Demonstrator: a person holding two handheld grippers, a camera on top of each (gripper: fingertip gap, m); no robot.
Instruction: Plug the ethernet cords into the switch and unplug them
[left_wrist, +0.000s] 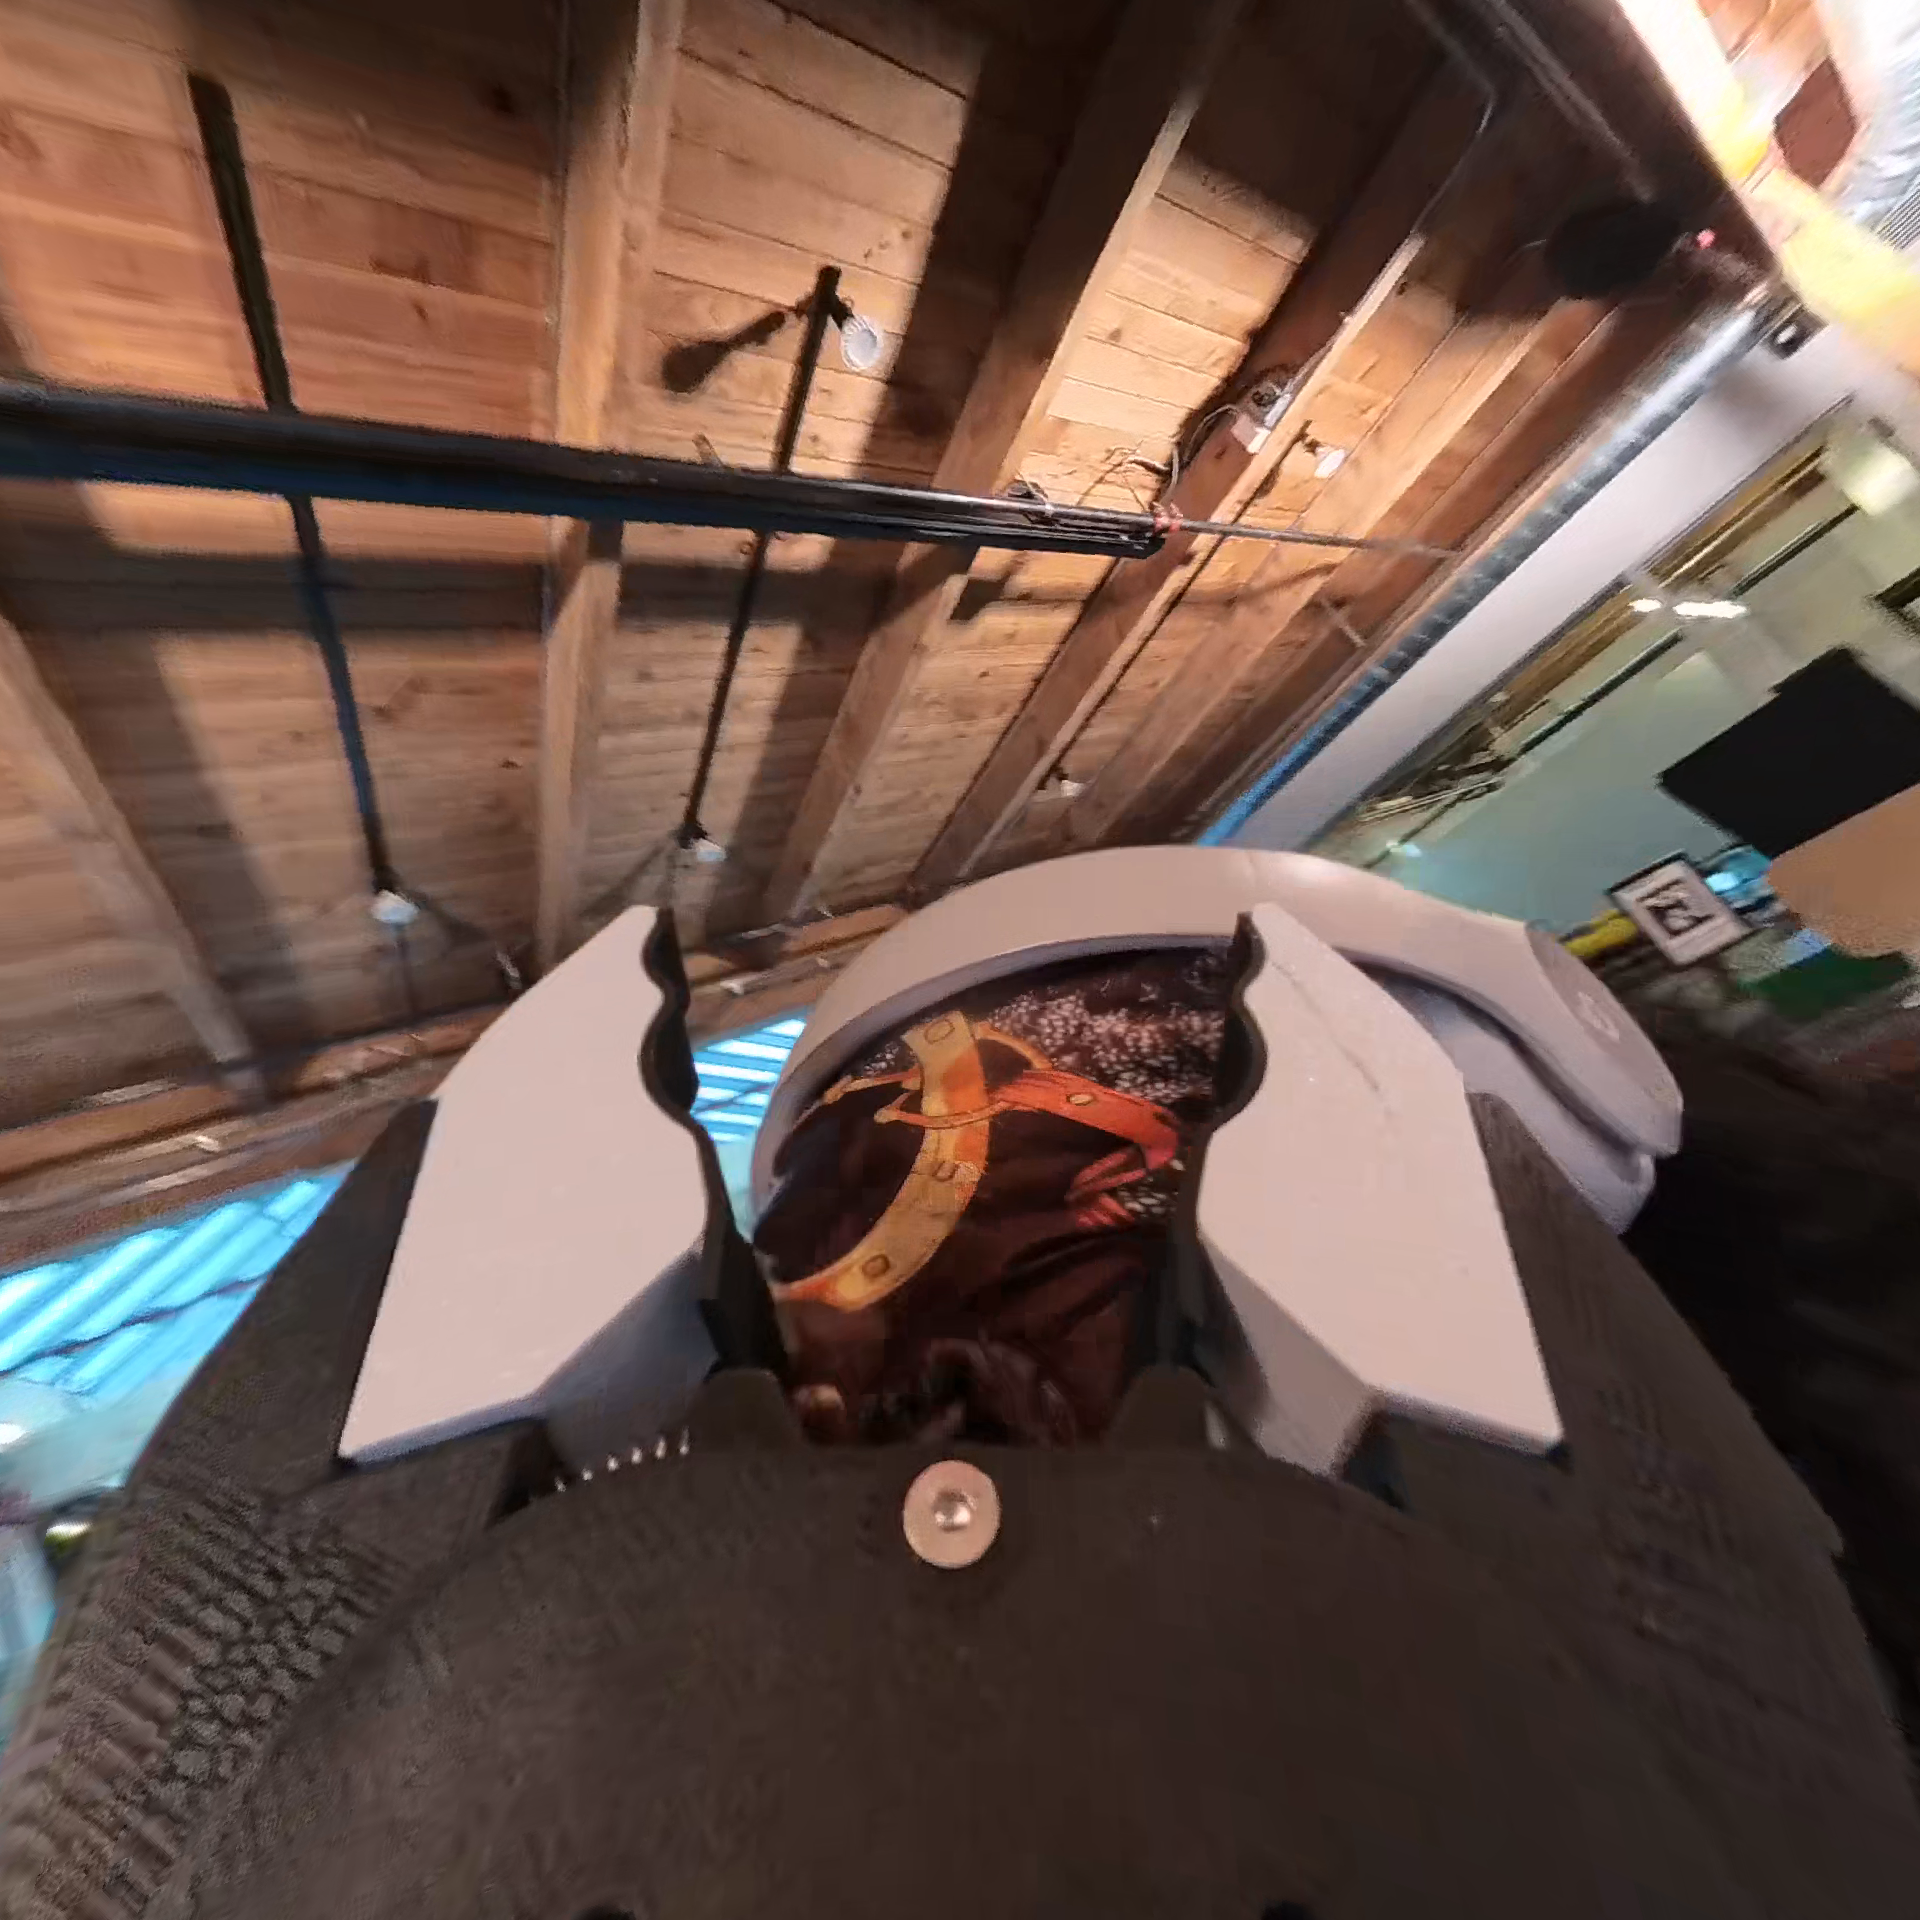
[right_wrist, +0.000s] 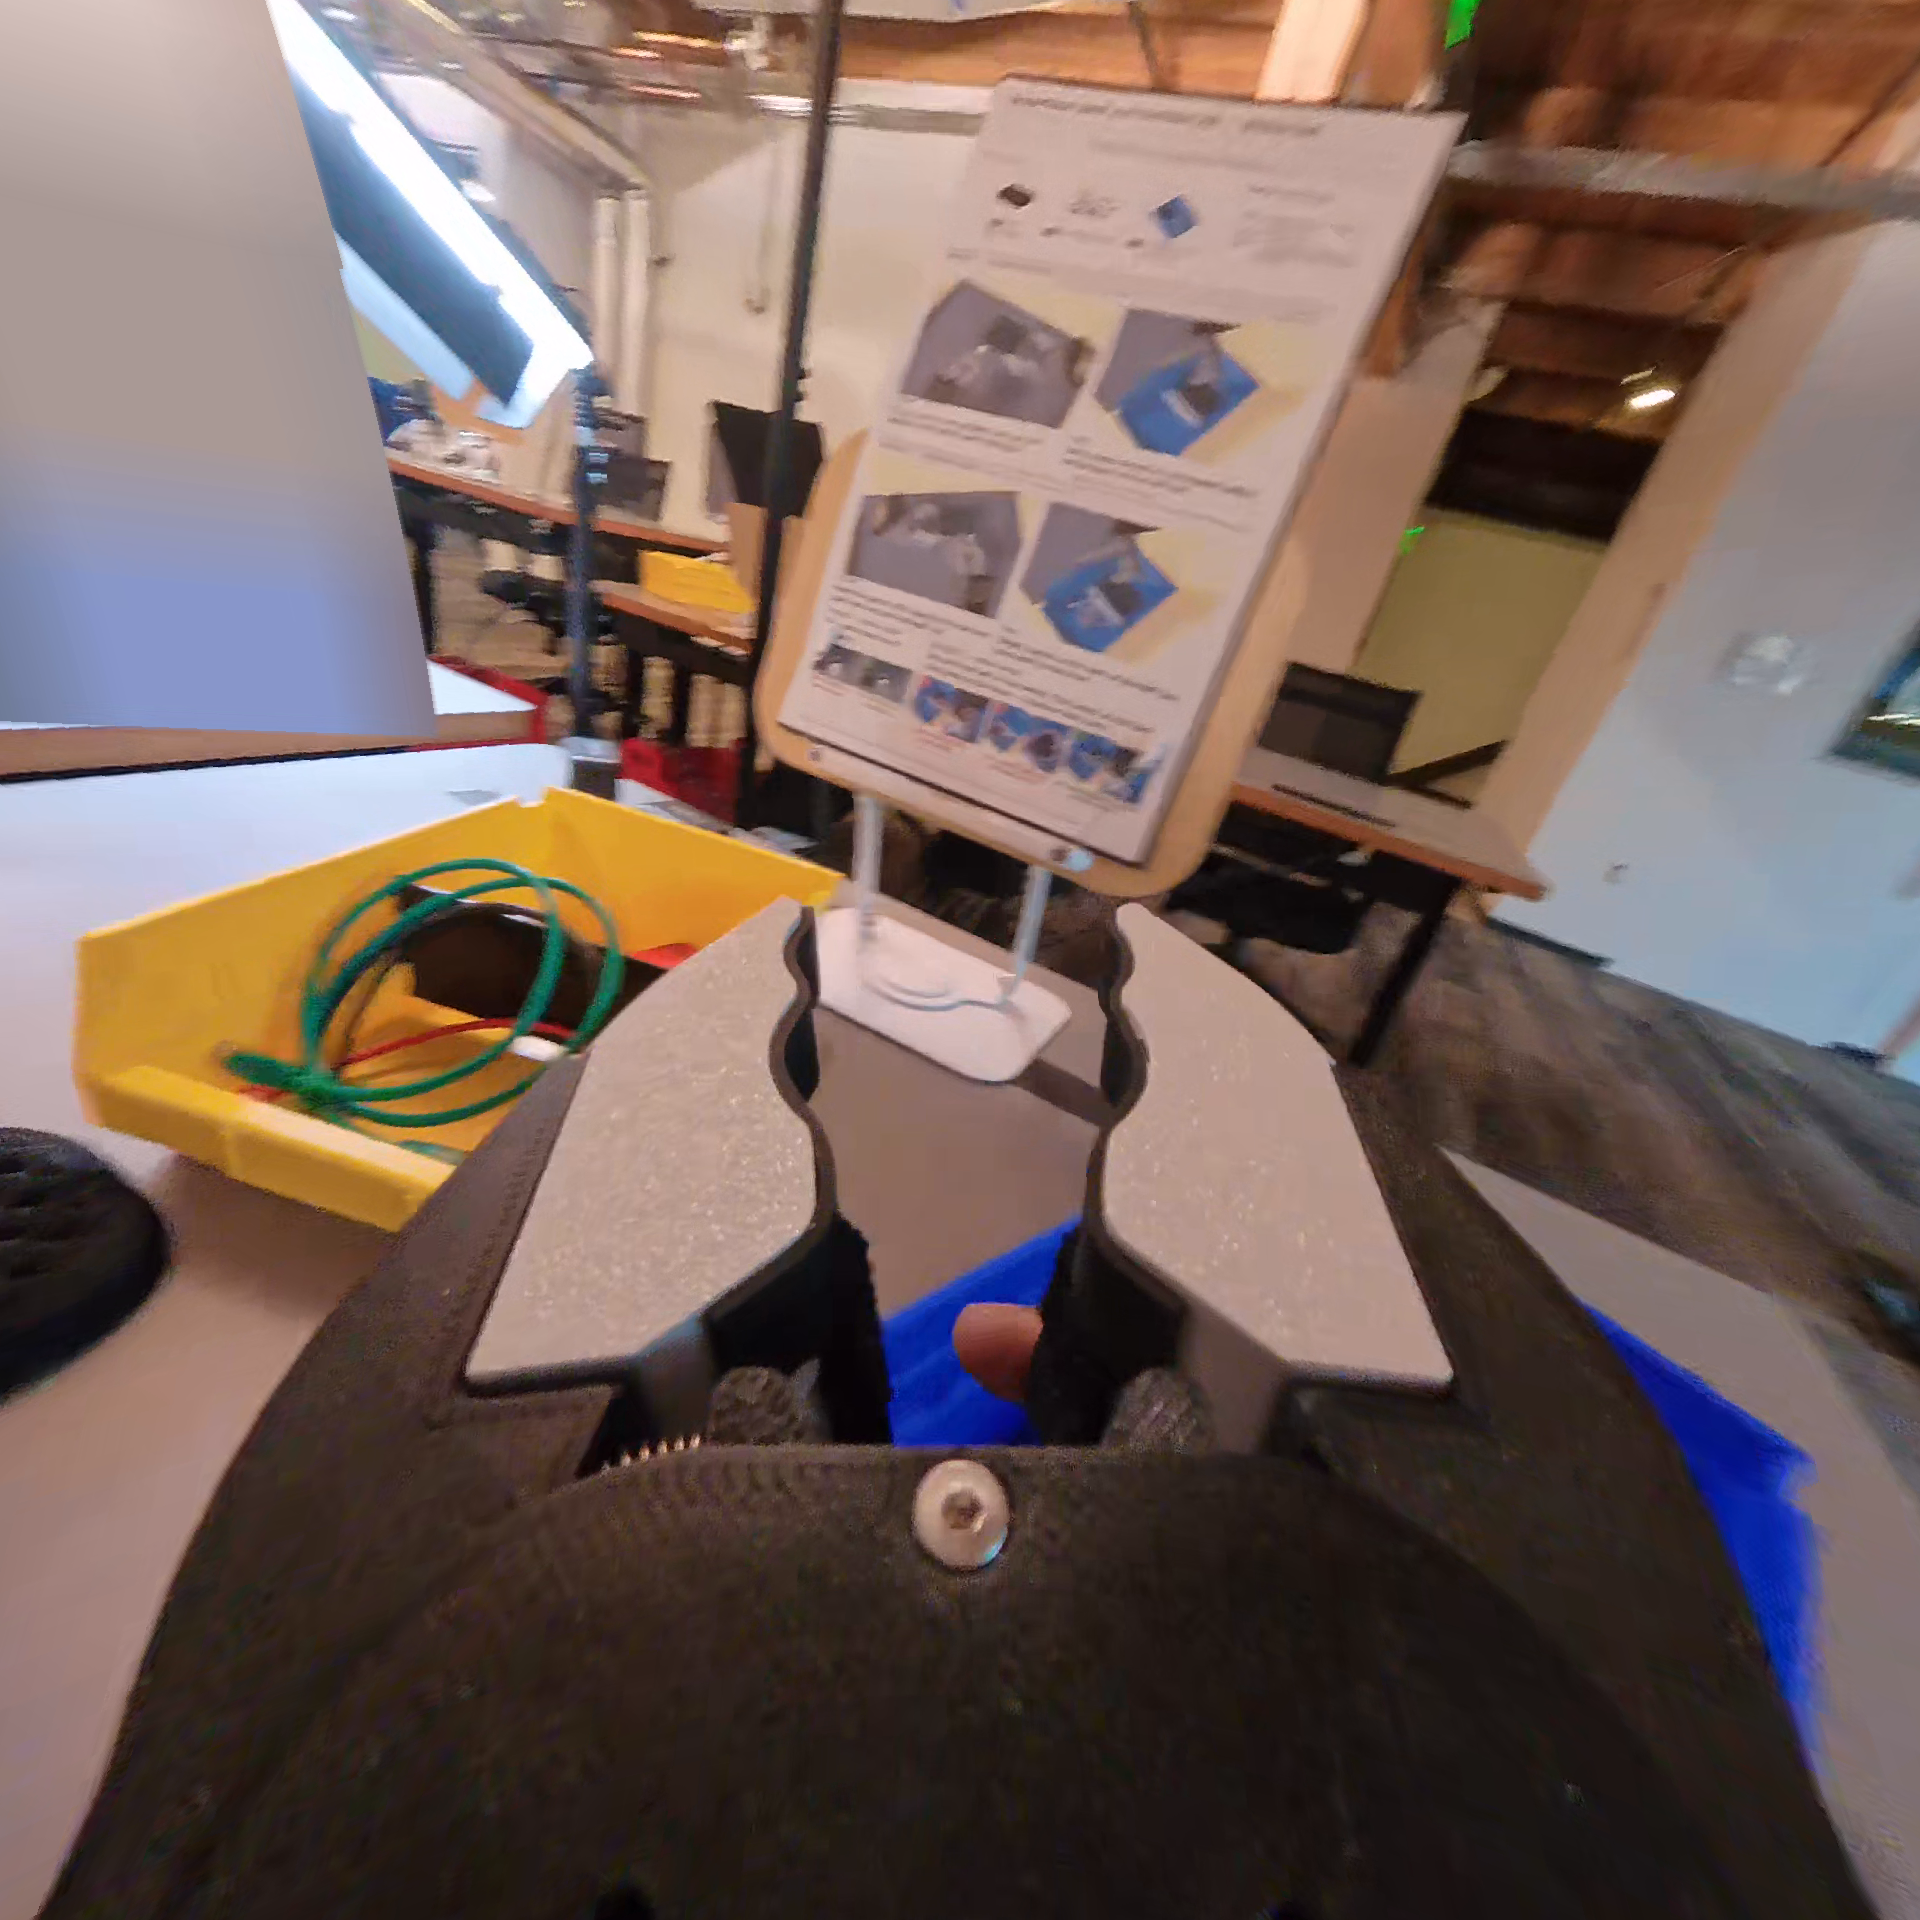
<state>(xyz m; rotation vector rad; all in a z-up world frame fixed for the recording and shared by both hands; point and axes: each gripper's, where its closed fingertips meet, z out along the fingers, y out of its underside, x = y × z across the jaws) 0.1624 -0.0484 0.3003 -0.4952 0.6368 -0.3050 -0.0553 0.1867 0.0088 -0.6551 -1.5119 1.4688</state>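
A coiled green ethernet cord (right_wrist: 457, 987) and a red cord (right_wrist: 436, 1044) lie in a yellow bin (right_wrist: 208, 966) on the table, left of my right gripper. A dark object (right_wrist: 488, 961) lies under the cords; I cannot tell what it is. My right gripper (right_wrist: 961, 920) is open and empty, held above the table with a blue mat (right_wrist: 935, 1340) below it. A fingertip (right_wrist: 997, 1351) shows between its fingers near their base. My left gripper (left_wrist: 956, 925) is open and empty and points up at a wooden ceiling (left_wrist: 416, 260). No cord or switch shows in the left wrist view.
A printed sheet on a wooden board (right_wrist: 1091, 468) stands on a white metal base (right_wrist: 935, 997) straight ahead of the right gripper. A black round object (right_wrist: 62, 1247) lies at the table's left edge. A person's grey headband (left_wrist: 1039, 904) is close in front of the left gripper. One gripper's finger ends stand about 45 centimetres off the other's. About 30 centimetres separates my right fingertips from the black round object (right_wrist: 62, 1247).
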